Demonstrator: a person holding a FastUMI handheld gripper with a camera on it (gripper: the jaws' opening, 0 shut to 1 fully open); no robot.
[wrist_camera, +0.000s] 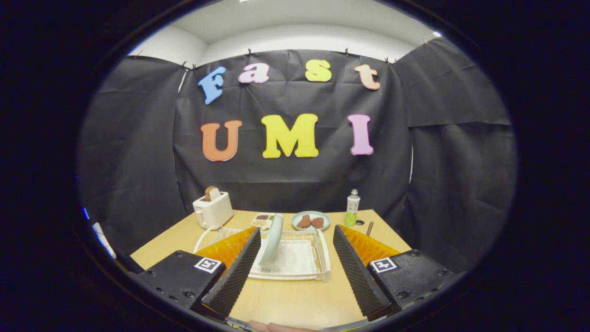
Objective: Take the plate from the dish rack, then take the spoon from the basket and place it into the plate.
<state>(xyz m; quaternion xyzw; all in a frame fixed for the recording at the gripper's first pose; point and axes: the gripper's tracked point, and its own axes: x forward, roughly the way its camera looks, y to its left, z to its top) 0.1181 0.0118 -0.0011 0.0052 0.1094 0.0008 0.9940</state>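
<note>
Light wood forms the rectangular tabletop [286,302] in the lower centre of the frame; its far edge runs just below the black cloth wall, and its right edge falls away beyond the right finger. The hand-held gripper [295,272] is released: its two ribbed fingers stand wide apart, touching nothing, with a bare strip of table between them. Just ahead of the fingers sits the white plastic dish rack [318,258]. The pale green round plate [272,240] stands upright on edge in the rack's left part, close to the left finger; the rack's right part is open. Beyond the rack lie a small tray [263,220], a grey dish holding two brown pieces [311,220], a white toaster [213,210] at centre left, and a clear bottle of green liquid [352,208]. Square black-and-white markers [207,264] sit on the gripper body. The bottle's label is too small to read.
</note>
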